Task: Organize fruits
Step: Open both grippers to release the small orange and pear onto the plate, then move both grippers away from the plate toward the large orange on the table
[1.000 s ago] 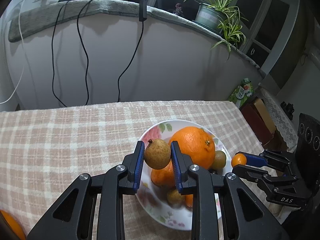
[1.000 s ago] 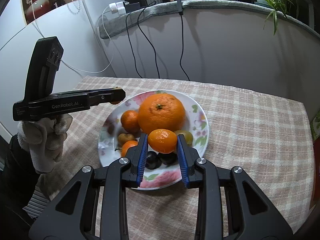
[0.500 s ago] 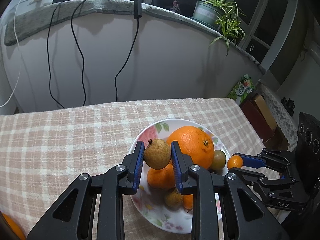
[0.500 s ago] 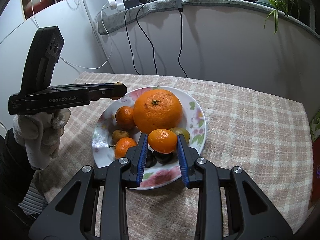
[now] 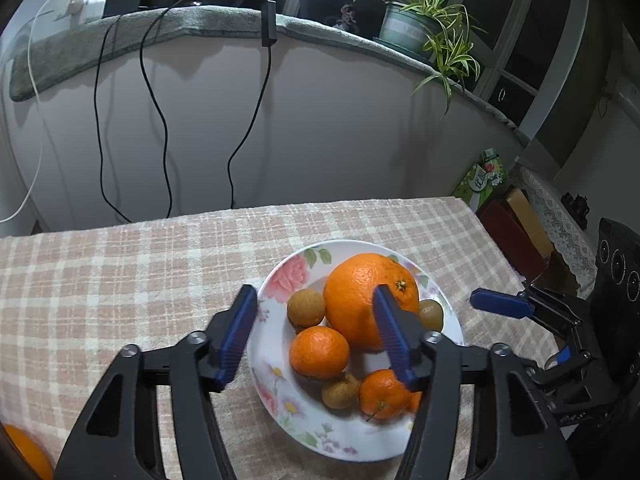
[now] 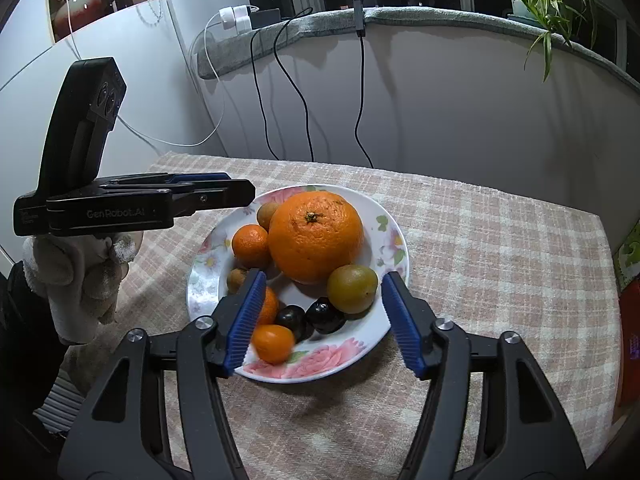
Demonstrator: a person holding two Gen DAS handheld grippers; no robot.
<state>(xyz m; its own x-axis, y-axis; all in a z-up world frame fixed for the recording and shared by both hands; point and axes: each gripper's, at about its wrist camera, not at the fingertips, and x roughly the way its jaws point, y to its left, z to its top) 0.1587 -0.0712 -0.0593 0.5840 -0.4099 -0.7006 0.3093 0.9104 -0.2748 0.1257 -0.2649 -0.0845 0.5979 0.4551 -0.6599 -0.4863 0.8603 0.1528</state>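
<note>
Both tools have just been opened, with nothing left between the jaws. Right tool (image 6: 322,322): jaws apart over the near rim of the plate (image 6: 384,216); the small tangerine (image 6: 273,343) released, seen just inside its left jaw, blurred, possibly not settled. Left tool (image 5: 316,334): jaws apart; the brown fruit (image 5: 306,307) dropped just ahead, beside the big orange (image 5: 370,300). Two fruits judged delivered. One orange fruit (image 5: 28,454) remains on the surface, behind-left of the left tool.

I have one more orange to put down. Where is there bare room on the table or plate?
Bare checked tablecloth lies right of the plate, and more between it and the wall. The plate is crowded: big orange, mandarins, dark fruits. Both the left gripper and right gripper hang open over it.
</note>
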